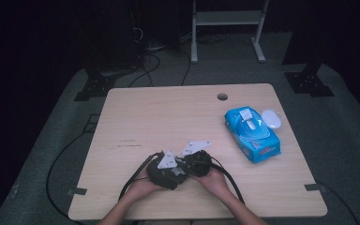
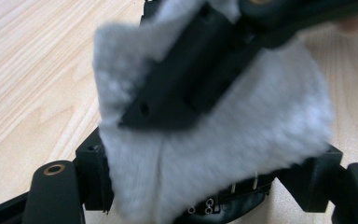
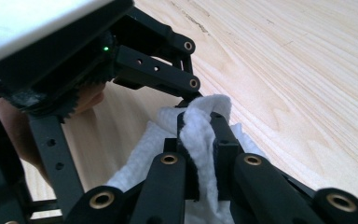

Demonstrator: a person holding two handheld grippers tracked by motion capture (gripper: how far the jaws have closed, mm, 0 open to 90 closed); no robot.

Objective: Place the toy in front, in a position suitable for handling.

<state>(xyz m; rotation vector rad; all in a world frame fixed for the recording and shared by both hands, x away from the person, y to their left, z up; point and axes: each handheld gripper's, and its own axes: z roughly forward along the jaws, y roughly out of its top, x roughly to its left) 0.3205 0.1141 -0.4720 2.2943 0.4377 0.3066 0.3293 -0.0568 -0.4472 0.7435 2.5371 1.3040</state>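
A white wipe (image 3: 204, 108) is pinched between the two black fingers of my right gripper (image 3: 200, 122), which is shut on it. In the left gripper view the wipe (image 2: 242, 154) hangs across my own jaws and hides their tips. Their bases stand wide apart, so my left gripper is open. The right gripper's shut fingers (image 2: 186, 88) cross in front of the wipe. From above, my left gripper (image 1: 172, 172) and right gripper (image 1: 188, 165) meet nose to nose near the table's front middle, one in each hand.
A blue pack of wipes (image 1: 252, 133) lies at the right of the wooden table (image 1: 168, 112) with its white lid (image 1: 271, 118) flipped open. A cable hole (image 1: 222, 96) sits near the far edge. Cables trail off the front edge.
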